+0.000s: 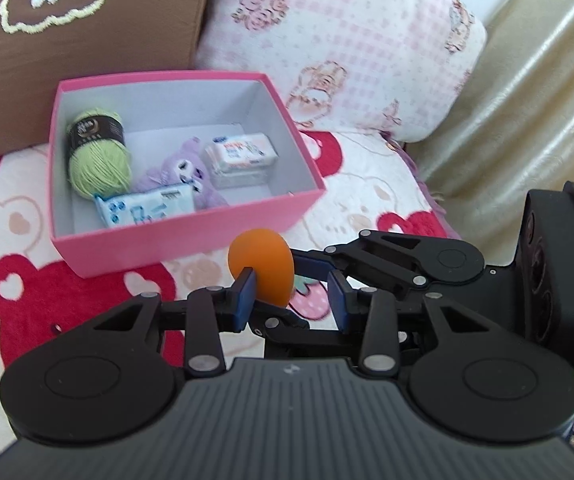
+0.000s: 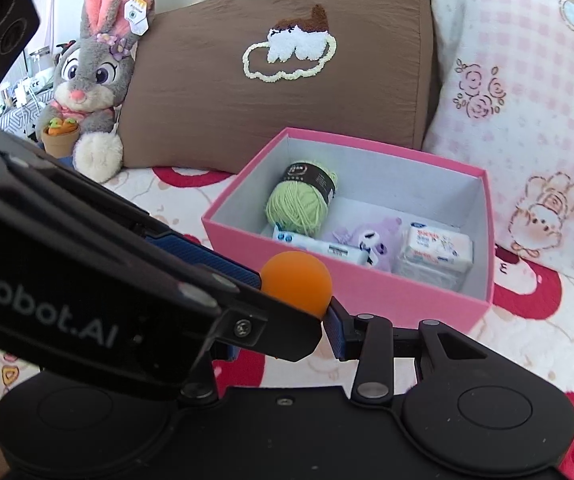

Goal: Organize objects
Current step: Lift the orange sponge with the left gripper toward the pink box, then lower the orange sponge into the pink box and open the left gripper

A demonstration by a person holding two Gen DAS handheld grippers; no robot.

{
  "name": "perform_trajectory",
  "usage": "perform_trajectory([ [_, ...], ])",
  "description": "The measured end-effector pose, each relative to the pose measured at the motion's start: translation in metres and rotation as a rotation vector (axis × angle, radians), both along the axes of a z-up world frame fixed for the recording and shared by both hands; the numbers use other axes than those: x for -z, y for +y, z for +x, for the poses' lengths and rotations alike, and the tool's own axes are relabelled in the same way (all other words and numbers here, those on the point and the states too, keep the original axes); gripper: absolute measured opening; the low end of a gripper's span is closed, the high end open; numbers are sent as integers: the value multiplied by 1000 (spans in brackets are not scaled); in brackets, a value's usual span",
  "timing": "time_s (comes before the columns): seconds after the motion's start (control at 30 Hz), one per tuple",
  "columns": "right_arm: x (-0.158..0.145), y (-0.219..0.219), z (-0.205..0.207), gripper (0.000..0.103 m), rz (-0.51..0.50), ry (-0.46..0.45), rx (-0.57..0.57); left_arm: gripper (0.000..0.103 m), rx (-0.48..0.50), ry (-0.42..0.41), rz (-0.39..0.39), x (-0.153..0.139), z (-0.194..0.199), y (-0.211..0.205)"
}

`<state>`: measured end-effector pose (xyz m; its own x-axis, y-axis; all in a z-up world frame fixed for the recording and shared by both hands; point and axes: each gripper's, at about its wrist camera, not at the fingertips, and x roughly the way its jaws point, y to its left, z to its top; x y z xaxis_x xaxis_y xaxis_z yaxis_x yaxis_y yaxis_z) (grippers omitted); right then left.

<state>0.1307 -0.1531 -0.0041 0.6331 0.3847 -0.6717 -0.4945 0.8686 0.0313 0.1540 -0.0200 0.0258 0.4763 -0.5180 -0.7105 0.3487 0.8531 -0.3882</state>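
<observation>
Right claw [image 2: 287, 320] pinches the orange ball [image 2: 297, 282], matte, smooth and slightly egg-shaped, just before the near wall of the pink box [image 2: 371, 300]. Left claw [image 1: 293, 296] is slightly spread, with one fingertip against the ball.

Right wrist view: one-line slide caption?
Orange ball pressed between blue-padded fingers, in front of the open pink box holding green yarn, purple plush and tissue packs.

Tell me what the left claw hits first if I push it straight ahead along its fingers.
Past the orange ball already against the left claw's finger, probably the pink box's near wall; depth is unclear, so the bear-print blanket could come first.
</observation>
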Motion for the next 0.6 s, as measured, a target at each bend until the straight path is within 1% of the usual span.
perform_trajectory([
  [0.07,-5,5,14,46,3,26,5,37,-10,-18,32,-5,8,2],
  [0.13,-12,13,26,46,1,27,-14,38,-34,-28,51,-10,17,8],
  [0.2,-16,20,36,46,-20,0,-34,39,-52,-29,48,-14,29,16],
  [0.23,-19,21,42,46,-19,2,-42,39,-64,-28,41,-15,34,19],
  [0.33,-23,22,67,45,25,53,-37,39,-95,-12,16,-16,53,29],
  [0.5,-24,27,99,45,48,77,-36,39,-123,18,-6,-16,88,36],
  [0.53,-24,26,107,45,67,95,-34,39,-136,32,-9,-15,96,37],
  [0.6,-23,24,126,45,93,143,-13,39,-136,33,-11,-11,111,38],
])
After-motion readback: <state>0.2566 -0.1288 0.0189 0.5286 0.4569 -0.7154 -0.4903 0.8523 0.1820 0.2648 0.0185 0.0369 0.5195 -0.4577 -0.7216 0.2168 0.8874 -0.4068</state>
